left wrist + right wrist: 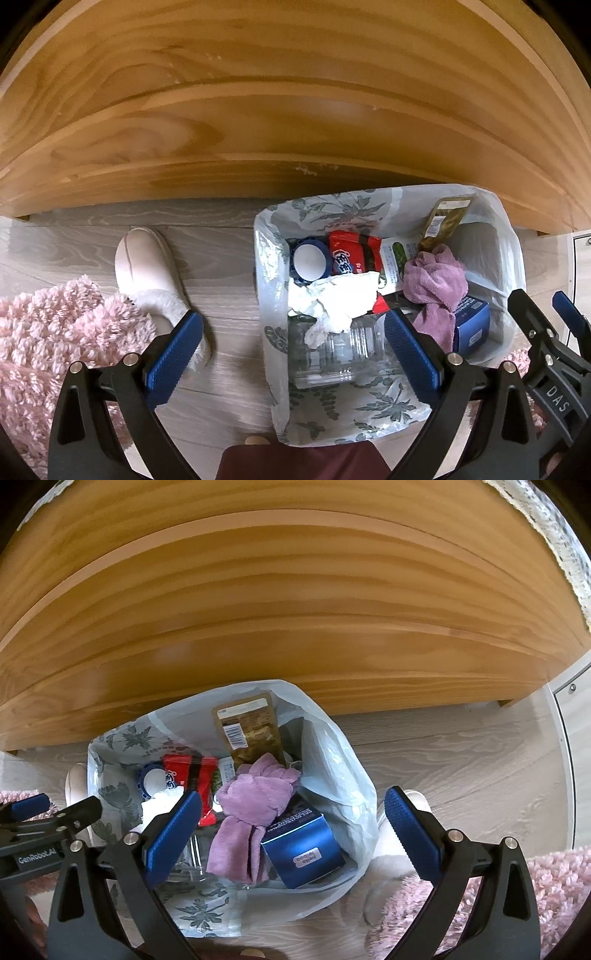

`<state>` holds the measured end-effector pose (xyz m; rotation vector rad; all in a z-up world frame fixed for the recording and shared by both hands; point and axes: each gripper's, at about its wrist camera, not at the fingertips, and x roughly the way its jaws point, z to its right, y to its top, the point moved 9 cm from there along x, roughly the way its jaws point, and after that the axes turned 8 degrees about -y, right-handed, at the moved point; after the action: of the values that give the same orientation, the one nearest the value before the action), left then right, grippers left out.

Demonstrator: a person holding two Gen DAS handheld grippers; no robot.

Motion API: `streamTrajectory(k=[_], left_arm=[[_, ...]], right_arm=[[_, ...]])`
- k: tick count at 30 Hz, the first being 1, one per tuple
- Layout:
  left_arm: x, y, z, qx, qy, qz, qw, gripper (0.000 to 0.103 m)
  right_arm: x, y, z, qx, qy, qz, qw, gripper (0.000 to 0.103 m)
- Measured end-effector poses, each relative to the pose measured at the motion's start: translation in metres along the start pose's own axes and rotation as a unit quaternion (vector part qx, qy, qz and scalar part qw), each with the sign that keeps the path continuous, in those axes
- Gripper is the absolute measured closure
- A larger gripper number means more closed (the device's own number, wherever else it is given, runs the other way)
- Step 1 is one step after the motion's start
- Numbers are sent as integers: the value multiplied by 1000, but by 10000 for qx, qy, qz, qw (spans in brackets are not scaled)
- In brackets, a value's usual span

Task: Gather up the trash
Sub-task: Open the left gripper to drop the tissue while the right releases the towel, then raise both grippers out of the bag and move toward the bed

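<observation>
Both tools hang over the lined trash bin (388, 417) on the floor by the wooden furniture; the left tool (291, 354) and right tool (293, 834) each have jaws spread wide with nothing gripped. The purple cloth (255, 805), blue box (306, 853) and red wrapper (354, 254) already sit inside. The liner's right side sags loosely, so anything dropped there might slide outside it, though I can't really tell how it's tucked. The tools are close enough to bump each other.

Right gripper (293, 825) hangs wide open, empty, above lined bin (343, 775). Purple cloth (255, 801) touches blue box (303, 853) inside.
</observation>
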<state>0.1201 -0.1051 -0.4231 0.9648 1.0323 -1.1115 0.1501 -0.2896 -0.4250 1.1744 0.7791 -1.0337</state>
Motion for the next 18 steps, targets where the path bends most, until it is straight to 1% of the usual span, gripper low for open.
streamTrajectory(k=[9,18], left_arm=[[-8,2,-8,-111,-4,111,9999,8],[-24,1,-11,-27,4,319,9995,8]], right_arm=[[-3,-2,8,32,-101,7,9999,8],[-21,0,16,23,-131,253,9996,8]])
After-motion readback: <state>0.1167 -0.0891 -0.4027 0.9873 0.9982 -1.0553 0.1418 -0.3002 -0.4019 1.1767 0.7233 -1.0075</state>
